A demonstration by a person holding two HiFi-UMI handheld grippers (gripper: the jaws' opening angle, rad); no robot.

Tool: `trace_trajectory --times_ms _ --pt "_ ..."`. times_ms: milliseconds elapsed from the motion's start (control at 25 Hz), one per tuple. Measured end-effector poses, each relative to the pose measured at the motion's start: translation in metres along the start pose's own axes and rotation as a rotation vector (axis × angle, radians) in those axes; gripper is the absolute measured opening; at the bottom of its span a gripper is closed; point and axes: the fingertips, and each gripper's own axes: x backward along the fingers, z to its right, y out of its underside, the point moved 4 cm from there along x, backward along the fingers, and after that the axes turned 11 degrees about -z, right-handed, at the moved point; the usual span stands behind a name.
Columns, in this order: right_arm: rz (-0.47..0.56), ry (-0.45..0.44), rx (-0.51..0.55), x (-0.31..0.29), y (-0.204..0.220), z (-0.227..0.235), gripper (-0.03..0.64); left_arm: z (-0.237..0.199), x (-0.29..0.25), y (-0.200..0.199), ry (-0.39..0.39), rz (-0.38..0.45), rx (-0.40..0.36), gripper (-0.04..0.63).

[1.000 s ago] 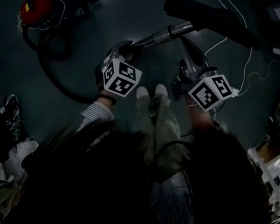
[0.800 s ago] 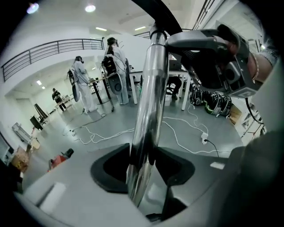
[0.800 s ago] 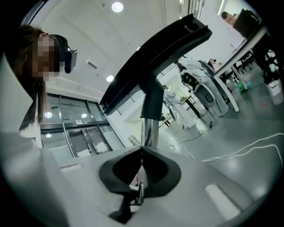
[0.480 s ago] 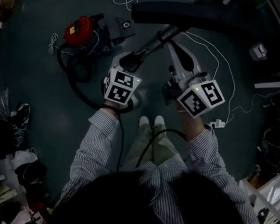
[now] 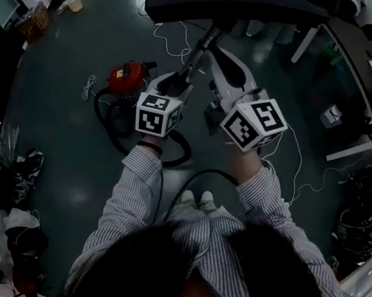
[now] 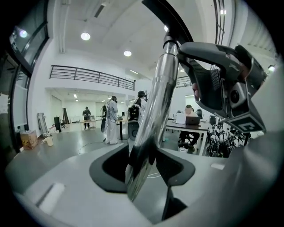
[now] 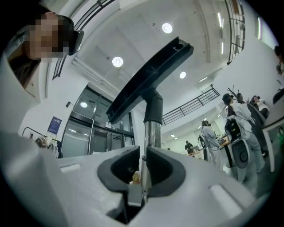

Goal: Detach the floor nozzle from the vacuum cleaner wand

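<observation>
A person holds a chrome wand [image 6: 155, 102] up off the floor. In the head view it runs from centre frame toward the top, where the black floor nozzle [image 5: 236, 9] sits crosswise at its far end. The left gripper [image 6: 146, 164] is clamped on the tube. The right gripper [image 7: 143, 164], higher up and nearer the nozzle, has the tube between its pads, its jaws opening. The nozzle likely pulls off straight along the tube.

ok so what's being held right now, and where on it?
The vacuum wand: left gripper is clamped on its chrome tube; right gripper has the tube between its opening jaws, nearer the floor nozzle.
</observation>
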Motion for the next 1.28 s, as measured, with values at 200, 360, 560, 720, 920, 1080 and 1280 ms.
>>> trace_trajectory --times_ms 200,360,560,720,920,1080,1280 --pt "0.034 -0.02 0.038 -0.002 -0.028 -0.02 0.052 0.006 0.024 -0.026 -0.043 0.071 -0.013 0.196" --pt "0.069 -0.068 0.054 -0.004 -0.038 -0.038 0.052 -0.002 0.039 -0.023 -0.042 0.109 0.012 0.198" --pt "0.065 -0.087 0.077 -0.007 -0.045 -0.045 0.122 -0.02 0.046 -0.017 -0.051 0.114 0.058 0.201" --pt "0.068 -0.07 0.047 -0.008 -0.047 -0.032 0.188 -0.032 0.05 -0.018 -0.031 0.147 0.103 0.202" --pt "0.063 -0.128 0.082 -0.032 -0.079 -0.034 0.265 -0.033 0.043 -0.008 -0.021 0.128 0.101 0.202" --pt "0.058 -0.161 0.072 -0.043 -0.091 -0.03 0.268 -0.023 0.031 -0.001 0.023 0.123 0.087 0.202" --pt "0.063 -0.21 0.013 -0.044 -0.09 -0.021 0.186 -0.02 0.027 0.003 0.053 0.124 0.045 0.202"
